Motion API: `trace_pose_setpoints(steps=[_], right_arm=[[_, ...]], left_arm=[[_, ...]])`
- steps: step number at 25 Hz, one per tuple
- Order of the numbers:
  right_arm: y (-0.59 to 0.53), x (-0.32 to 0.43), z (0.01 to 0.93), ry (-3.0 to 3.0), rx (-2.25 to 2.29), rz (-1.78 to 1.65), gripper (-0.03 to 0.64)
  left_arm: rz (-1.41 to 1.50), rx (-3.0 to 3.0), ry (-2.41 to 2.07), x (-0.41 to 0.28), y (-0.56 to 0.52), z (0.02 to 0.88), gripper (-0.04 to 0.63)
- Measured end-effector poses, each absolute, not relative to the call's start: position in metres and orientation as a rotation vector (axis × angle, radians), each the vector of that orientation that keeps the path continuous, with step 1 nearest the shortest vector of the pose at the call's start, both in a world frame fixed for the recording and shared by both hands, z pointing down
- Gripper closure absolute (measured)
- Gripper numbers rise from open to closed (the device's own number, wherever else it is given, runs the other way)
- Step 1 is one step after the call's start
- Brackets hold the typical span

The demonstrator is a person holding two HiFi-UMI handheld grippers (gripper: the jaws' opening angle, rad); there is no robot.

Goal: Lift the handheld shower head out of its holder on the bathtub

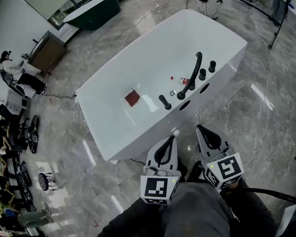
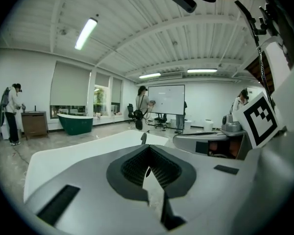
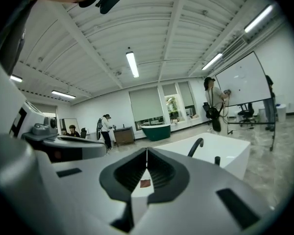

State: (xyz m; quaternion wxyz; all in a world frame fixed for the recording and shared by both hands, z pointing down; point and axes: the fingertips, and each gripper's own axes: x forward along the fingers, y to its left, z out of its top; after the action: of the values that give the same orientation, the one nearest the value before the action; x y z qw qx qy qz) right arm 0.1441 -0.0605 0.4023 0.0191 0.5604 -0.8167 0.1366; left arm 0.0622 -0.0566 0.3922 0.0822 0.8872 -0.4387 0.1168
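Observation:
A white bathtub (image 1: 118,132) stands in the middle of the head view. On its near rim a short black handheld shower head (image 1: 165,102) sits tilted in its holder, left of the curved black faucet (image 1: 193,73) and two black knobs (image 1: 202,74). My left gripper (image 1: 171,138) and right gripper (image 1: 199,128) hover side by side in front of the tub, short of the rim, both shut and holding nothing. The right gripper view shows its shut tips (image 3: 147,150), the faucet (image 3: 195,146) and the tub (image 3: 230,153). The left gripper view shows its tips (image 2: 148,147) meeting over the tub (image 2: 78,153).
A red cloth (image 1: 132,98) lies inside the tub and a small bottle (image 1: 180,80) rests by the faucet. A dark green bathtub (image 1: 91,11) and a brown cabinet (image 1: 47,51) stand at the far left. People sit and stand at the left edge. Cables run across the marble floor.

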Motion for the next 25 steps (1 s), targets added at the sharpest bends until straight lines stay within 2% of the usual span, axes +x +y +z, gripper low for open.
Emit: trace_pose_setpoints(steps=[6, 25], right_arm=[[-0.099, 0.117, 0.424, -2.573, 1.614, 0.411, 0.612], [-0.243, 0.087, 0.432, -2.620, 1.424, 0.383, 0.612]], left_arm=[[0.318, 2.547, -1.422, 0.030, -0.088, 0.417, 0.592], [0.254, 2.420, -1.544, 0.000, -0.226, 0.432, 0.592]])
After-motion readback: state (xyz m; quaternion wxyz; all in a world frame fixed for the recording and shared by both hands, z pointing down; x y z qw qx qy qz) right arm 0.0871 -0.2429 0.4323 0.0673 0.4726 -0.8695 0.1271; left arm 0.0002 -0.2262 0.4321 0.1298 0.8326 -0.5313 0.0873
